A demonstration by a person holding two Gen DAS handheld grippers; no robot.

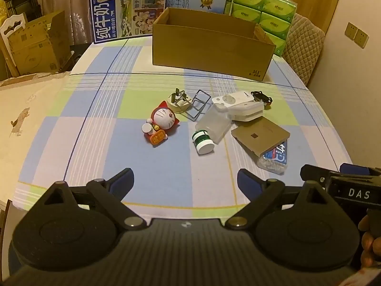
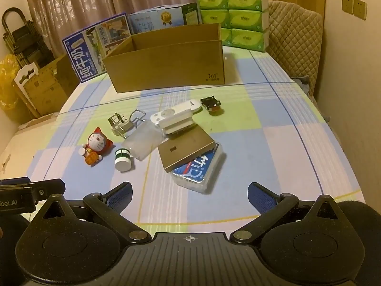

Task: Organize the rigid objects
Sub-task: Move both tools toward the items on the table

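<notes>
Left wrist view first: the left gripper (image 1: pixel 185 178) hangs above the near edge of the checked blue, green and pink tabletop (image 1: pixel 78 128), jaws spread wide and nothing between them. Over on the right wrist view, the right gripper (image 2: pixel 189 194) is just the same, spread as wide as can be, empty, pointing down at the clutter.

And what a clutter! At the left, lying on its back and apart from the pile, a red-and-white cat figurine (image 1: pixel 160 124). Just right of it, a clear plastic bottle with a green-and-white cap (image 1: pixel 209 128) lies on its side. Beyond those, a bent wire clip frame (image 1: pixel 198 104) beside a small round beige piece (image 1: pixel 179 103). A white remote control (image 1: pixel 232 99) rests on a white rectangular block (image 1: pixel 248 112), with a small black toy car (image 1: pixel 261 96) at the far right. Nearest on the right, a flat brown cardboard case (image 1: pixel 260 135) lies across a clear box with a blue label (image 1: pixel 277 157).

Farther back, the open brown cardboard box (image 1: pixel 209 52) stands upright, well apart from the pile.
</notes>
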